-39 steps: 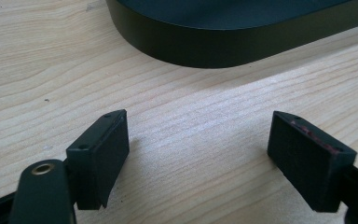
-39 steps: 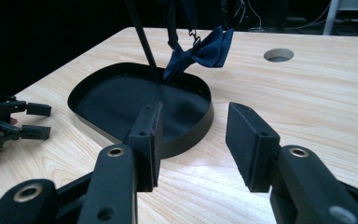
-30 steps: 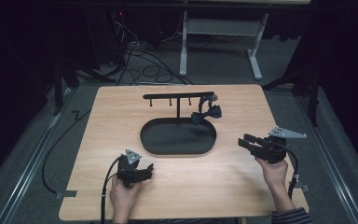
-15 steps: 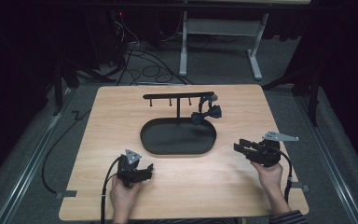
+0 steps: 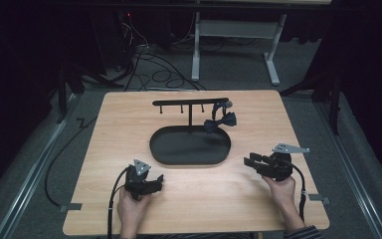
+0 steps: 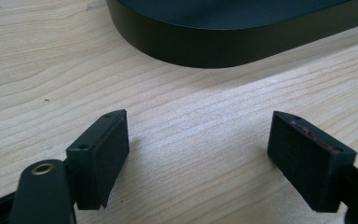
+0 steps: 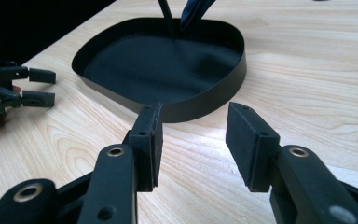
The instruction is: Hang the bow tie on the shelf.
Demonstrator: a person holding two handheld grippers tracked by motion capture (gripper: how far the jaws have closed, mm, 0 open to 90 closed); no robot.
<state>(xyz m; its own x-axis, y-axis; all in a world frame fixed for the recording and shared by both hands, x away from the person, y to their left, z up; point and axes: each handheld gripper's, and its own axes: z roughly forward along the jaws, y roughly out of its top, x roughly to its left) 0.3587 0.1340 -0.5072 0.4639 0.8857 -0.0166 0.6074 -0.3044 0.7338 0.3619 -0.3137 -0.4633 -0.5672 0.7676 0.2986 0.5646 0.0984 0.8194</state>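
A light wooden table [image 5: 129, 124] fills the middle of the high view, with dark floor and loose cables beyond its far edge. At the centre of the table sits a shallow black oval tray [image 5: 189, 147], and a thin black post rises from its far rim to a horizontal black bar with small pegs [image 5: 189, 102]. A dark blue bow-shaped item [image 5: 220, 121] hangs from the right end of that bar, just above the tray's upper right edge. In the lower left of the frame a person's hand holds the left gripper [image 5: 155, 181] low over the wood, near the tray's lower left corner; in the left gripper view its jaws stand wide apart with bare table between them, released and grasping nothing, and the tray's wall [image 6: 223, 46] curves across the top of that picture. In the lower right of the high view the other hand holds the right gripper [image 5: 247, 162], pointing left toward the tray's right end and just apart from it. In the right gripper view its jaws are parted with nothing between them, and the tray [image 7: 214, 93] lies straight ahead of them, the left gripper [image 7: 44, 86] showing at the left edge.
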